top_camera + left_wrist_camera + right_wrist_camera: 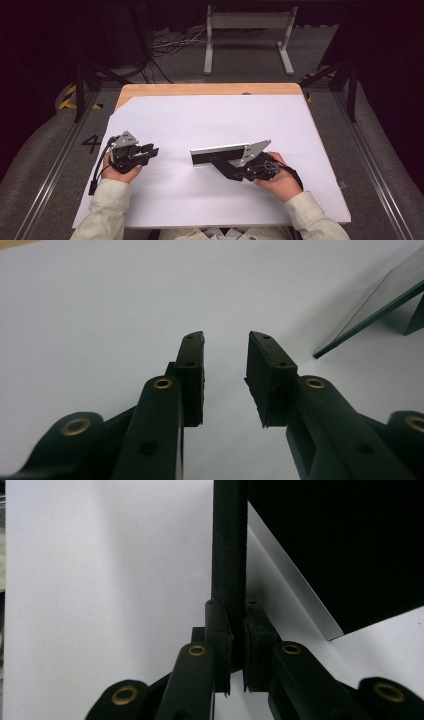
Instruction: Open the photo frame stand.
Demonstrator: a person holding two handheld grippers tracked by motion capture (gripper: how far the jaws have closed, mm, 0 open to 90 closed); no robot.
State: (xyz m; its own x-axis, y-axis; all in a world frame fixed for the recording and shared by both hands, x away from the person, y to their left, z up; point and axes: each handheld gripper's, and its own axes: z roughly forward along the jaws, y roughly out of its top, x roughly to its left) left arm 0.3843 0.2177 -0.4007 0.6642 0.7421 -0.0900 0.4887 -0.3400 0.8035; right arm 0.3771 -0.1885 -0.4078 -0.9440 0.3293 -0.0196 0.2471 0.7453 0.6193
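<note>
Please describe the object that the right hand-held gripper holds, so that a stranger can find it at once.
On the white sheet that covers the wooden table, look right of centre. There the right hand-held gripper is shut on a black stem joined to a flat black panel with a silver edge. It is the sheet's one flat panel; the left hand-held gripper is open.

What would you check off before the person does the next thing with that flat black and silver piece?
1. Right gripper clamped on the black bar of the flat panel: ok, the pads press on both sides of it.
2. Left gripper free to help: ok, jaws apart with nothing between them.
3. Panel within the left gripper's sight: ok, its edge shows ahead to one side.
4. Panel resting on the white sheet: cannot tell, it looks tilted and partly raised.
5. Bare space around the panel: ok, the sheet around it is bare.
6. Grip deep enough on the bar: cannot tell.
</note>
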